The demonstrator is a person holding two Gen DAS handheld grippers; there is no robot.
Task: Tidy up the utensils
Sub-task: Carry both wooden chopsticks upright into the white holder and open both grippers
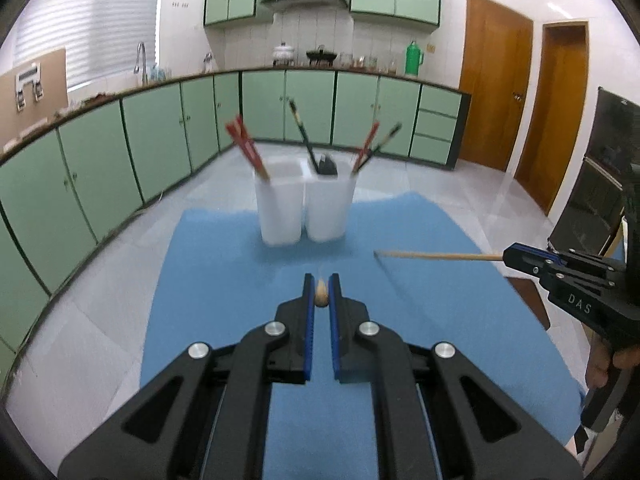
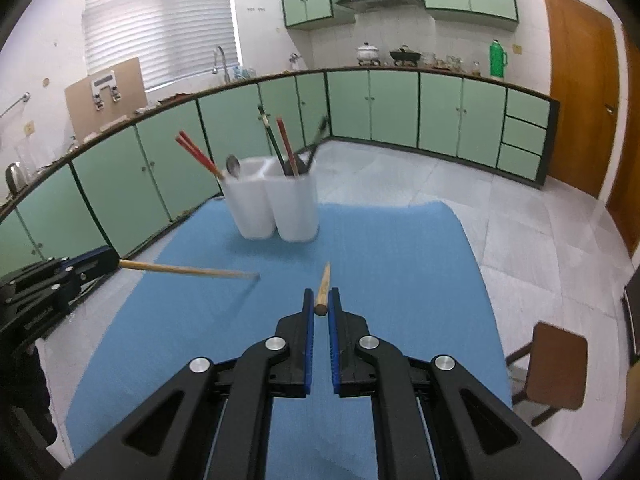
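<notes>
A white two-compartment utensil holder point(image 1: 304, 208) point(image 2: 276, 208) stands at the far end of the blue mat point(image 1: 224, 264) point(image 2: 400, 264). Red chopsticks point(image 1: 246, 146) point(image 2: 198, 156), dark chopsticks point(image 1: 304, 136) and a spoon point(image 2: 233, 166) stick out of it. My left gripper point(image 1: 321, 280) is shut on a wooden chopstick point(image 1: 321, 298), seen end-on and pointing toward the holder. My right gripper point(image 2: 321, 294) is shut on a second wooden chopstick point(image 2: 325, 280). Each gripper appears at the side of the other's view, the right gripper point(image 1: 506, 256) with its chopstick point(image 1: 440, 256), the left gripper point(image 2: 114, 258) with its chopstick point(image 2: 188, 270). Both hang above the mat.
Green cabinets point(image 1: 152, 144) line the far walls under a counter. A brown stool point(image 2: 556, 368) stands beside the table on the right. A dark cabinet point(image 1: 600, 184) is at the right edge. A hand point(image 1: 608, 364) grips the right tool's handle.
</notes>
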